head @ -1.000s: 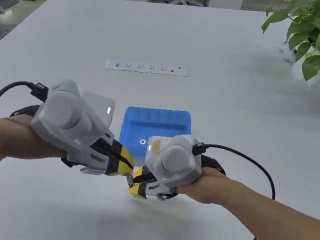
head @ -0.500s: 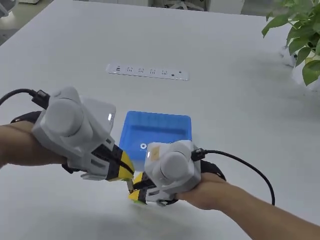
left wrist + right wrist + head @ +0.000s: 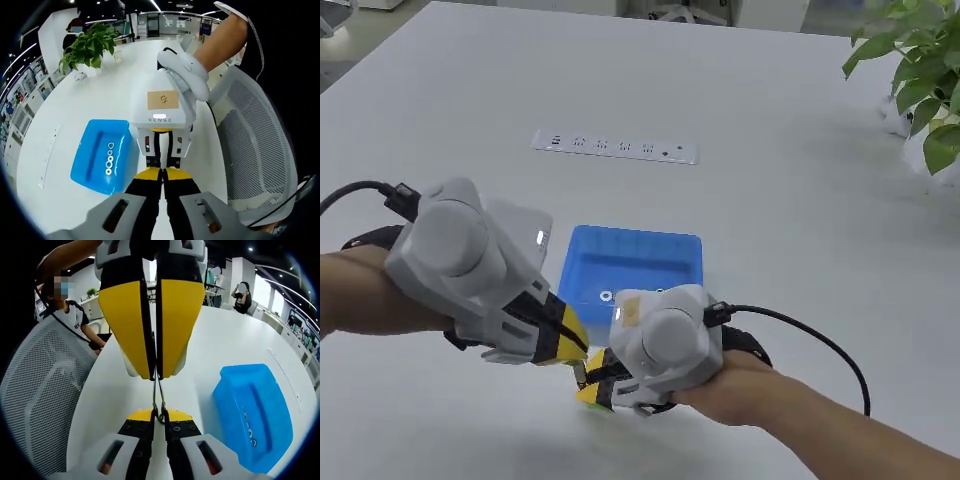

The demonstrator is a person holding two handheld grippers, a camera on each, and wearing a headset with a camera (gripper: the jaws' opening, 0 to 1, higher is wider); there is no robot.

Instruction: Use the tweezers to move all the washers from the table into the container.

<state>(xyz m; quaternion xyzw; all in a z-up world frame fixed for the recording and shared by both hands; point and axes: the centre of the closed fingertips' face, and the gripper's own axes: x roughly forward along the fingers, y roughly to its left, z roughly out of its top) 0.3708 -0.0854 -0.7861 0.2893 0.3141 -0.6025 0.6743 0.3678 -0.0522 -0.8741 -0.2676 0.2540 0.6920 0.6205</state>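
Your two grippers meet tip to tip on the white table [image 3: 770, 150], just in front of the near edge of the blue container [image 3: 665, 250]. Your left gripper [image 3: 575, 345] comes in from the left, your right gripper [image 3: 588, 378] from the right, their yellow jaw tips almost touching. In the right gripper view, the thin metal tweezers [image 3: 156, 392] run between the two grippers: your right gripper's jaws are pressed together on one end and your left gripper's jaws on the other. In the left gripper view, your own jaws sit tight together, facing the right gripper. A row of small washers [image 3: 109, 160] lies inside the container. A white power strip [image 3: 615, 146] lies beyond the container, well apart from it. A green plant [image 3: 920, 70] stands at the table's far right corner. A mesh chair [image 3: 250, 130] stands beside the table.
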